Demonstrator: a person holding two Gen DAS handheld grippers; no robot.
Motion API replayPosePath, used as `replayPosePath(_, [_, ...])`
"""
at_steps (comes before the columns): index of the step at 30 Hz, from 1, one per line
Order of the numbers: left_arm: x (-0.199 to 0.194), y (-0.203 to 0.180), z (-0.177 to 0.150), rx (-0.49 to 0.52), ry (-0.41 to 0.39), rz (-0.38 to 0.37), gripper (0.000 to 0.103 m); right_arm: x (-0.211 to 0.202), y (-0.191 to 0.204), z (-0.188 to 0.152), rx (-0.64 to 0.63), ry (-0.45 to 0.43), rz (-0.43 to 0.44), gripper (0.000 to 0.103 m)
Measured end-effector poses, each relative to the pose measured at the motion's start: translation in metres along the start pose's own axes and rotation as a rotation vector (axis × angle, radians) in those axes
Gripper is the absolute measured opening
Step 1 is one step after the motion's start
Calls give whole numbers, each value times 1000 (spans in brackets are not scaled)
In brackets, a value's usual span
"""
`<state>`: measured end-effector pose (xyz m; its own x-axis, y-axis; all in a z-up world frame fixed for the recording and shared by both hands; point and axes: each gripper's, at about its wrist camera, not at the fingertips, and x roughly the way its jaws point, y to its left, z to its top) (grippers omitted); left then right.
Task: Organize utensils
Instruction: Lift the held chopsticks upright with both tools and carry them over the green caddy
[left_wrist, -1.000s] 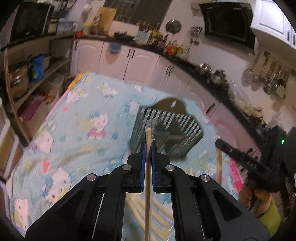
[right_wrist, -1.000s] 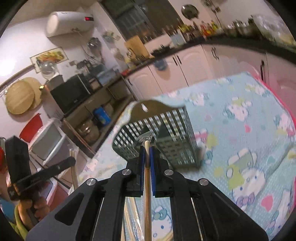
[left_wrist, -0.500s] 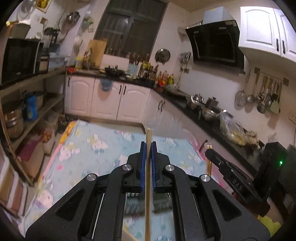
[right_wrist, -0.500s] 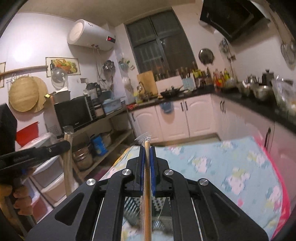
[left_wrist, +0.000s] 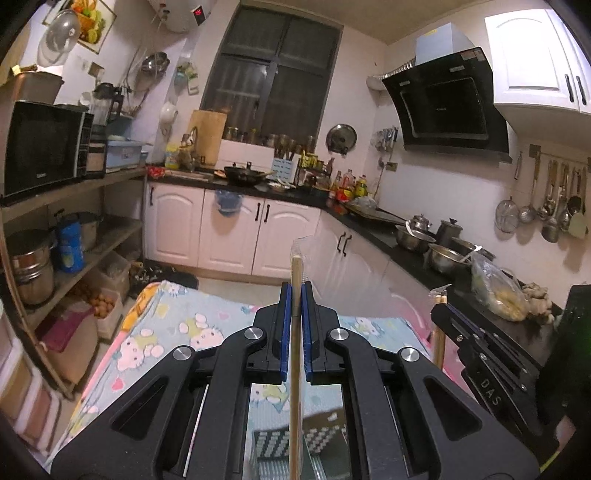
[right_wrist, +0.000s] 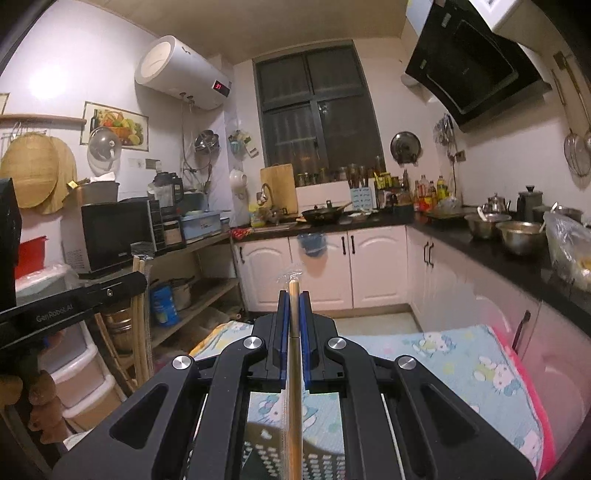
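Two wrapped chopsticks, one clamped upright in your left gripper (left_wrist: 294, 291), one (right_wrist: 294, 306) in your right gripper (right_wrist: 294, 295), both jaws shut; the slotted holder (left_wrist: 269, 446) below waits, neither dropped in yet.

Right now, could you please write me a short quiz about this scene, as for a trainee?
1. True or false: the left gripper is shut on wrapped chopsticks.
2. What does the right gripper hold? A) spoon B) wrapped chopsticks C) nothing
3. Fill in: the perforated utensil basket shows ____ each gripper's fingers.

Key: 1 true; 2 B; 3 below.
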<state>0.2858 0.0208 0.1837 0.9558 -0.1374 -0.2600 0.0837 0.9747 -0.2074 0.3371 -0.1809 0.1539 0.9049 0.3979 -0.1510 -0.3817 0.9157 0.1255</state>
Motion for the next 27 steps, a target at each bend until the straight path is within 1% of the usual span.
replayPosePath(6, [11, -1, -7, 36, -77, 24, 1, 21, -6, -7, -31, -25, -23, 6])
replayPosePath(10, [17, 1, -18, 35, -101, 16, 1, 30, -10, -14, -43, -61, -38, 6])
replayPosePath(17, [30, 8, -37, 16, -110, -6, 1, 36, -9, -33, -51, -97, -53, 6])
replayPosePath(21, [36, 10, -49, 20, -89, -12, 1, 36, -10, -44, -58, -109, -71, 6])
replayPosePath(27, [39, 16, -65, 9, -56, -7, 1, 38, -18, -59, -32, -96, -85, 6])
